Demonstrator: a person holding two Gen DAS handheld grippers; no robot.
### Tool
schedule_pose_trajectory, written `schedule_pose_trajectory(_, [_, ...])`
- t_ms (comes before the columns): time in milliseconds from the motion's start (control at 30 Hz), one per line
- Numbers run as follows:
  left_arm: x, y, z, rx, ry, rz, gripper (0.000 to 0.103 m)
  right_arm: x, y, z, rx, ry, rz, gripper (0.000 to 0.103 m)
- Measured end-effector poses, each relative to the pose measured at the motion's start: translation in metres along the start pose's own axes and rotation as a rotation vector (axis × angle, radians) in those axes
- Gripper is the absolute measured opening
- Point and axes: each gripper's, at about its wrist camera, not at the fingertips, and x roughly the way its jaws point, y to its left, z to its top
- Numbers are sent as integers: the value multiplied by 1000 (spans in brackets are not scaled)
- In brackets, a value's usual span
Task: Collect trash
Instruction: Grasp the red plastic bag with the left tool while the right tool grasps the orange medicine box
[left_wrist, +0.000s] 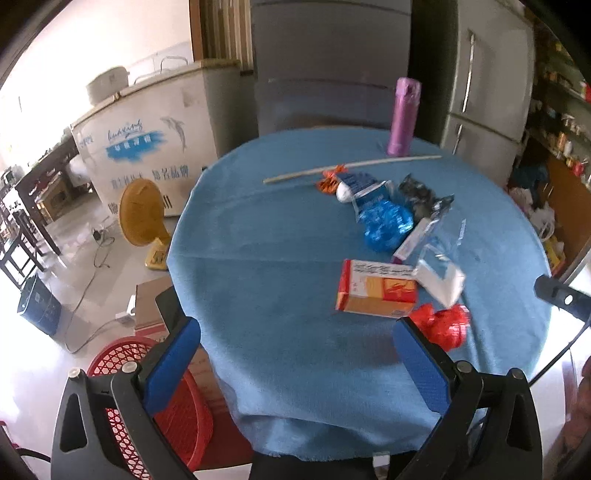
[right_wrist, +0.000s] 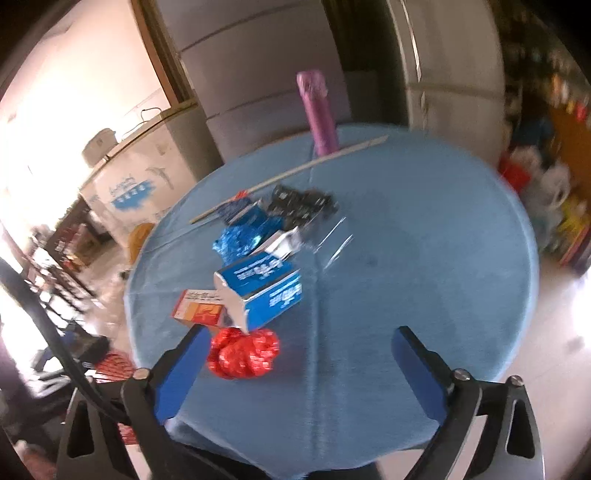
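While both tongs hang above the blue-clothed table (left_wrist: 266, 258), their jaws stand wide and hold nothing.
The left gripper (left_wrist: 297, 363) has the crumpled red wrapper (left_wrist: 441, 325) just past its right finger; the right gripper (right_wrist: 301, 363) has it by its left finger. Orange carton (left_wrist: 376, 290) beyond. Only the left view shows the red basket (left_wrist: 162, 402) on the floor; only the right shows the blue box (right_wrist: 262, 286) face-on.

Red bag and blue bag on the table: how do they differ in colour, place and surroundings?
The red bag lies at the near end of the litter, by the orange box; the blue bag lies farther back, mid-pile. The red bag has bare cloth on its near side; the blue bag is hemmed in by wrappers and a carton. Both are crumpled, shiny plastic on the blue tablecloth.
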Motion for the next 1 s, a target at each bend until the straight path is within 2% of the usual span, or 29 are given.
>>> schedule_pose_trajectory(100, [11,0,-2,-4,37,-29,103,19,-6,4,65,46,68,93])
schedule_pose_trajectory(200, [19,-12,-12,20,91,-132,103,35,-13,0,116,79,103,89])
schedule_pose_trajectory(267, [28,-27,-18,59,123,-208,103,41,-22,-2,146,86,100,89])
schedule_pose_trajectory(367, [41,-45,-18,111,135,-276,103,43,-43,-4,199,81,79,89])
schedule_pose_trajectory(533, [72,-76,-15,130,198,-450,102,37,-67,-7,261,64,31,89])
schedule_pose_trajectory(600, [84,-83,-15,119,240,-483,86,35,-70,-7,268,61,31,89])
schedule_pose_trajectory(633, [92,-85,-17,102,276,-517,69,34,-70,-6,266,58,31,89])
schedule_pose_trajectory(667, [99,-88,-20,86,307,-548,59,34,-70,-4,263,58,33,89])
schedule_pose_trajectory(700, [104,-89,-22,69,336,-572,58,35,-69,-3,260,60,39,89])
schedule_pose_trajectory(733, [100,-89,-22,61,298,-572,57,36,-67,1,261,66,61,89])
schedule_pose_trajectory(900, [87,-95,-29,111,259,-572,48,56,-47,23,275,152,210,89])
schedule_pose_trajectory(933, [84,-94,-31,114,249,-571,24,65,-40,31,283,174,230,89])
schedule_pose_trajectory(1000, [80,-91,-35,118,246,-566,24,79,-29,39,283,211,231,89])
